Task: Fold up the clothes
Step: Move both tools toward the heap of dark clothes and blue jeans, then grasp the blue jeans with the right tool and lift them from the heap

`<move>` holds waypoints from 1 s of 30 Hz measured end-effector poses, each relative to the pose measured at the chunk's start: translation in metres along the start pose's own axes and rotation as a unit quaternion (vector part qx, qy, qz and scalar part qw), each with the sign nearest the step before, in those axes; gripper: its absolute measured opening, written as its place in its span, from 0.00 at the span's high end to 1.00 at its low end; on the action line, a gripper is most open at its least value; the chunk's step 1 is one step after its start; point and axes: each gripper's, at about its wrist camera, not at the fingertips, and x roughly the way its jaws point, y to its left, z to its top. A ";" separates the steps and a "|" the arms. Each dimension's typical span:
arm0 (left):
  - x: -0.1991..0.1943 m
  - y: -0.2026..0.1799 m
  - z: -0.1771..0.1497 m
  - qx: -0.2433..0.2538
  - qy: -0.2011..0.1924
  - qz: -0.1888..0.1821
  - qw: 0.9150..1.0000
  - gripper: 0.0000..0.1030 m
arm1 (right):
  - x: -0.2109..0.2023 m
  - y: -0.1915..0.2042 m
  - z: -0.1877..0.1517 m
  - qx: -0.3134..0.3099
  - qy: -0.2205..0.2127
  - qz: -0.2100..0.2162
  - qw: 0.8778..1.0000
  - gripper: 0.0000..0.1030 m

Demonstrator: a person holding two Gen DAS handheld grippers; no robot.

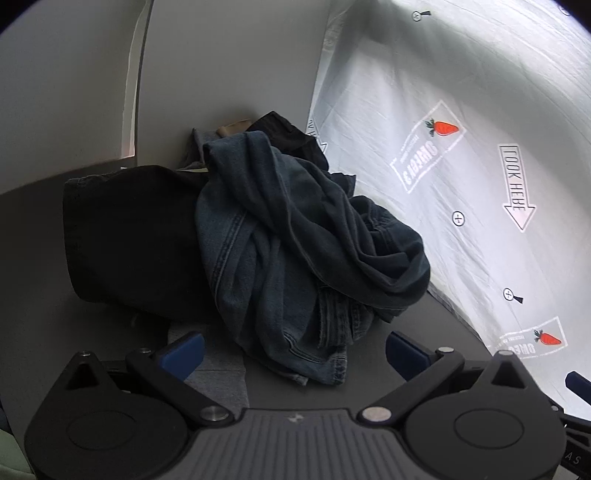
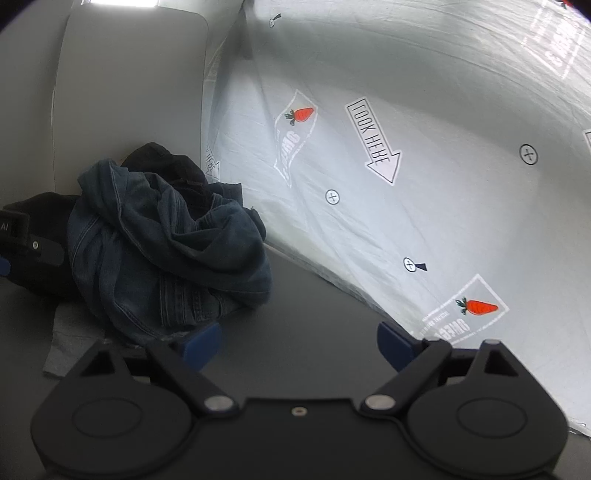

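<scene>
A heap of jeans (image 1: 295, 240) sits crumpled on the grey worktop (image 2: 314, 314), against the white printed sheet (image 2: 406, 203), with a black garment (image 1: 129, 240) beside it. Both the left claw (image 1: 293, 356) and the right claw (image 2: 299, 345) gape, released and empty, short of the heap.

I see a dark grey table (image 2: 325, 332) running up to a white printed sheet (image 2: 424, 221) that hangs along its far edge, brightly lit from behind. On the sheet are orange carrot logos (image 2: 303, 114), a "LOOK HERE" arrow (image 2: 375, 142) with mirrored lettering, and small circled crosses (image 2: 332, 196). Left of the sheet stands a plain pale wall (image 1: 221, 66), and further left of that a lighter panel (image 1: 55, 92). Above the wall, a strip of bright light (image 2: 118, 3) shows at the top.
</scene>
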 end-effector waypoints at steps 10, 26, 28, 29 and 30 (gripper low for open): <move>0.083 0.053 0.041 0.000 0.006 0.065 0.998 0.00 | 0.174 0.028 0.062 0.129 0.073 0.061 0.987 0.43; 0.071 0.029 0.040 -0.020 0.010 0.031 0.999 0.00 | 0.154 0.026 0.074 0.066 -0.039 -0.019 0.997 0.93; 0.057 0.019 0.039 -0.008 -0.003 0.025 1.000 0.00 | 0.123 -0.007 0.080 0.096 -0.074 -0.060 0.991 0.95; 0.048 0.013 0.039 -0.001 -0.010 0.021 1.000 0.00 | 0.102 -0.022 0.083 0.096 -0.099 -0.088 0.987 0.96; 0.039 0.007 0.038 0.006 -0.020 0.017 1.000 0.00 | 0.082 -0.036 0.085 0.094 -0.124 -0.114 0.981 0.96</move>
